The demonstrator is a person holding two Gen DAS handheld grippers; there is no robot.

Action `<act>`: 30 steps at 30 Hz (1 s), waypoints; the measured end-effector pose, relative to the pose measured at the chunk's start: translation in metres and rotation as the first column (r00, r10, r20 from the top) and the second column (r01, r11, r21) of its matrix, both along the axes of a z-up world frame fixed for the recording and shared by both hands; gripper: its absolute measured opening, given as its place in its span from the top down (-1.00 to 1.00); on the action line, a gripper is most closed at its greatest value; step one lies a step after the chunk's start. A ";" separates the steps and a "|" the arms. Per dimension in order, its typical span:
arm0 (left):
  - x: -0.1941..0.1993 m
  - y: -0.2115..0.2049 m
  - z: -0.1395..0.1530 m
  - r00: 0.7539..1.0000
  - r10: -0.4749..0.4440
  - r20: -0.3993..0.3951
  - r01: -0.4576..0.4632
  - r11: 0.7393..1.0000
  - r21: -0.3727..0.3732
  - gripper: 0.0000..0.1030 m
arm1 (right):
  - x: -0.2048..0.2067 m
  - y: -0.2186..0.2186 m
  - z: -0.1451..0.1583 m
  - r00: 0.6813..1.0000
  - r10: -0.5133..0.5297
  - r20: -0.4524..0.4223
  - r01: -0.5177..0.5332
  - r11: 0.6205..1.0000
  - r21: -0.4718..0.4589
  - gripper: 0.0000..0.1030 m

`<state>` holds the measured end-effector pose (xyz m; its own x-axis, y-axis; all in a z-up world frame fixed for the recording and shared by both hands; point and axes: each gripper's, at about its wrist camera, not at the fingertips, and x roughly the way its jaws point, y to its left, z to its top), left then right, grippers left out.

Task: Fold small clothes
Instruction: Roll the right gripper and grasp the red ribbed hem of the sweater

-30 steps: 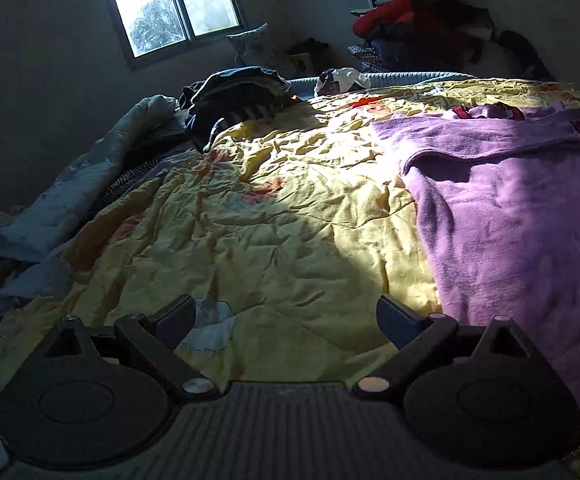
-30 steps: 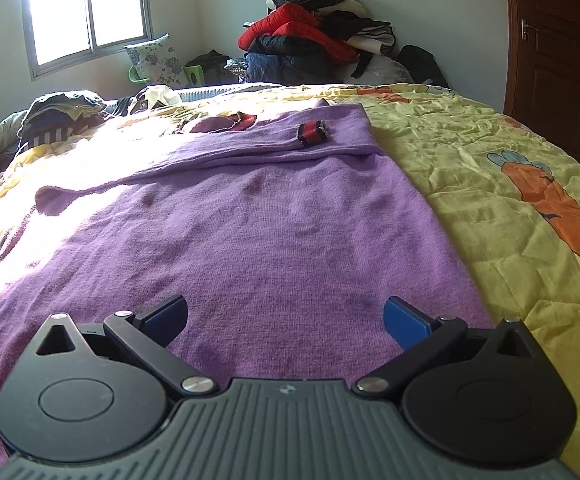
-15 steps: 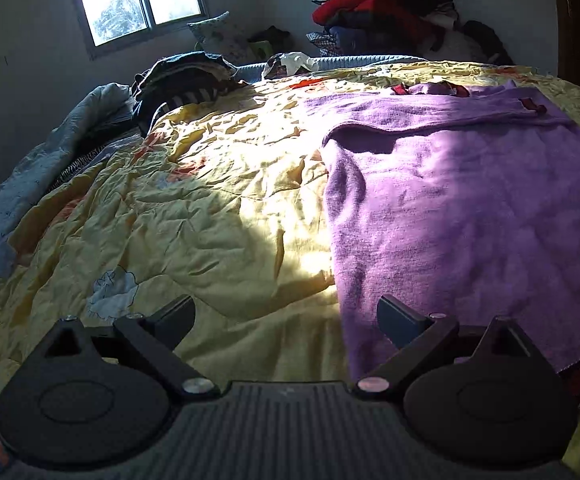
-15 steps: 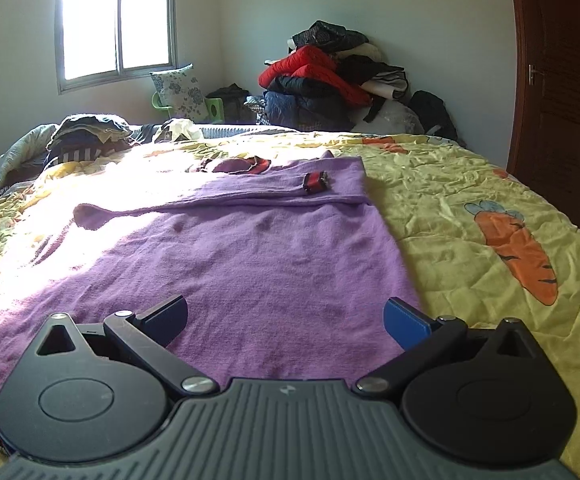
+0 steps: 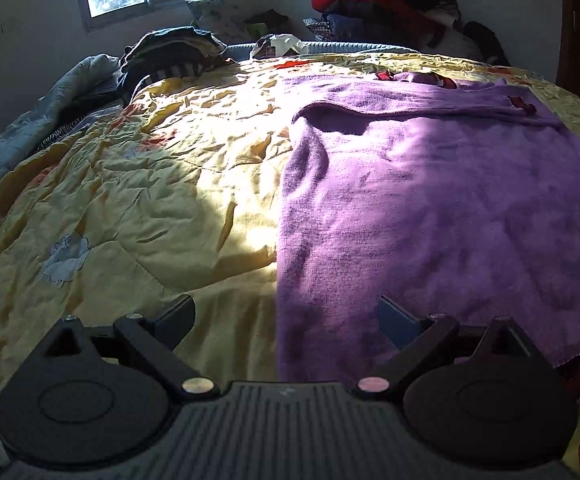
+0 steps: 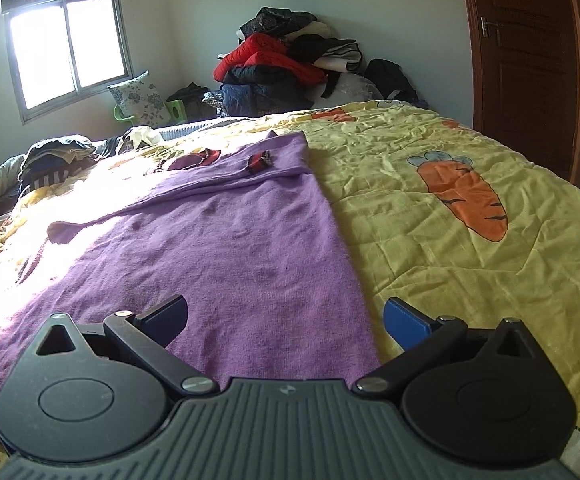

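Purple knit sweater (image 5: 430,208) lies flat on a yellow quilt (image 5: 138,184), hem toward the cameras, one sleeve folded across the chest. The sleeve's red cuff (image 6: 259,162) sits at 12 o'clock in the right wrist view.

Left gripper (image 5: 286,314): jaws wide, holding nothing. It hovers over the sweater's left side edge; the left finger is above quilt, the right finger above knit. Contact with the fabric cannot be determined.

Right gripper (image 6: 286,314): jaws wide, holding nothing. It hovers over the sweater's right side edge, with the carrot print (image 6: 464,196) at 2 o'clock.

A clothes pile (image 6: 286,72) stands beyond the bed at 12 o'clock, a window (image 6: 68,50) at 10 o'clock, a door (image 6: 526,60) at 2 o'clock.
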<state>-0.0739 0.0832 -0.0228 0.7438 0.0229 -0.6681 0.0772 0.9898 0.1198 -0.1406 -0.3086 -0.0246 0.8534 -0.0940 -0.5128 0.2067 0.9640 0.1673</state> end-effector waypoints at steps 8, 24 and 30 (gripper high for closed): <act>-0.001 0.003 -0.004 1.000 -0.005 -0.020 0.005 1.000 -0.014 -0.91 | -0.002 -0.001 -0.005 1.000 0.004 -0.020 -0.004 1.000 -0.013 -1.00; -0.009 0.037 -0.011 0.987 -0.136 -0.086 0.103 0.943 -0.315 -0.98 | -0.035 -0.061 -0.014 0.995 0.076 -0.061 -0.061 0.974 0.217 -0.61; -0.013 0.043 -0.013 0.971 -0.231 -0.066 0.193 0.913 -0.360 -1.00 | -0.043 -0.070 -0.024 0.983 0.174 -0.057 -0.143 0.925 0.353 -0.42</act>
